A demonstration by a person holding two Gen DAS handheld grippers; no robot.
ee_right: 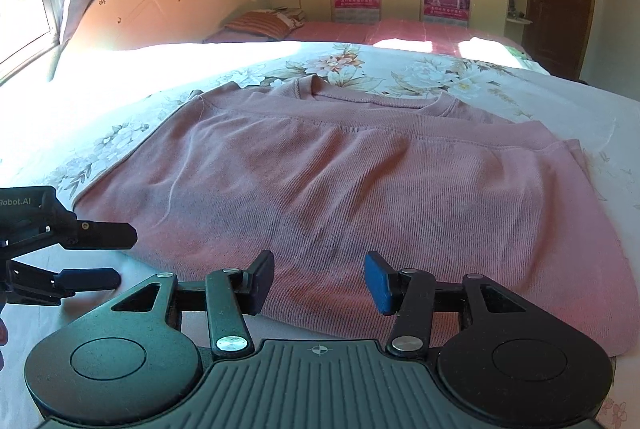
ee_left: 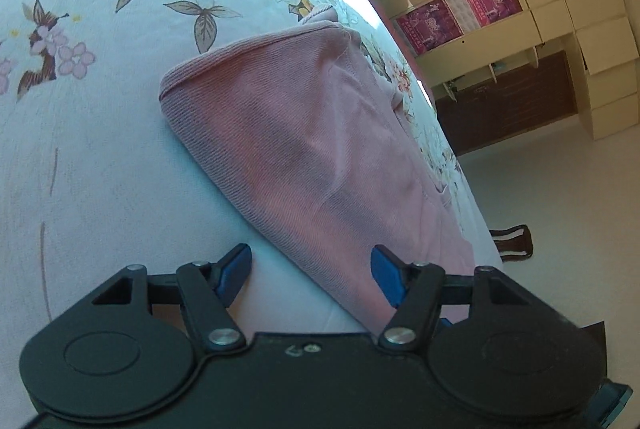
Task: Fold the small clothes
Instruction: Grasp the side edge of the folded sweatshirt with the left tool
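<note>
Floral bedsheet [ee_right: 420, 69] carries the half-folded pink top [ee_right: 360, 181]; left gripper [ee_left: 311, 269] and right gripper [ee_right: 319, 279] hover with fingers wide apart, holding nothing — next, pinch the near hem for another fold.

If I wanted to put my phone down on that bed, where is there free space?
Bare floral sheet lies beyond the pink shirt's collar, toward the far pink bedspread; another patch lies on the window side, left of the shirt. The near edge is crowded: the left gripper and right gripper sit open at the hem.

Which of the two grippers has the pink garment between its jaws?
Both: the left gripper straddles the pink garment's edge, half over bare sheet, while the right gripper has cloth across its whole gap.
</note>
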